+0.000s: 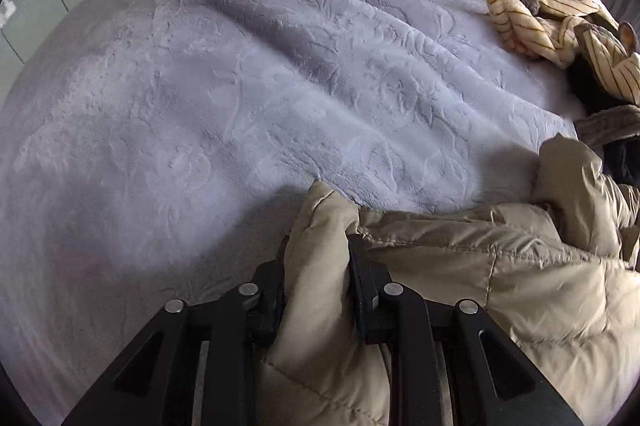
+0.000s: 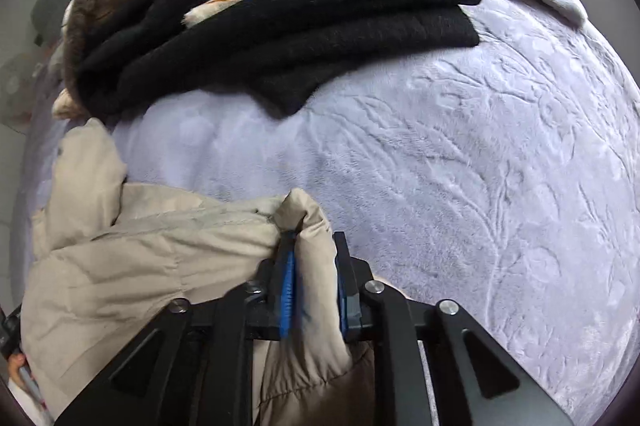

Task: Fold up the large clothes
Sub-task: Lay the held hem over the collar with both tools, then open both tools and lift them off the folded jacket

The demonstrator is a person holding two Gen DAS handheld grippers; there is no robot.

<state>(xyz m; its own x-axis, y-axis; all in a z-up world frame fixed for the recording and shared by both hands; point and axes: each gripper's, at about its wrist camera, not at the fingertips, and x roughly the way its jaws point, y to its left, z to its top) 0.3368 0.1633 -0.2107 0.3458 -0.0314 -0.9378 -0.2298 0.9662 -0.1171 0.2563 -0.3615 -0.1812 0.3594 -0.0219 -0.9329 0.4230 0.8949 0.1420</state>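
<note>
- The step in hand is judged to be the taking hold of the garment: a beige quilted puffer coat [image 1: 460, 266] is gripped at two places along its far edge, ahead of the first fold.
- The left gripper [image 1: 316, 254] is closed on a bunched ridge of the coat's padding, which bulges up between the narrow jaws and is pressed from both sides.
- The right gripper [image 2: 314, 246] is likewise clamped on a puffy corner of the coat [image 2: 160, 246]; the fabric is squeezed between its blue-lined pads [image 2: 287, 286].
- The coat is lying on the bed, on a lilac plush bedspread [image 1: 240, 85] embossed with a leafy pattern, at the near edge in both wrist views.
- The coat is seen to be crumpled rather than spread flat: stitched panels are creased, and a raised lobe of fabric stands up at one side.
- The next move is judged to call for both held points being lifted and drawn together across open bedspread, with even tension kept so that the bulky filling does not slip out of the jaws.
- Other clothes are lying well apart on the bedspread: a cream striped fleece garment [image 1: 560, 25] and a black knit garment [image 2: 320, 5], partly overlapping; these would need to be kept clear of.
</note>
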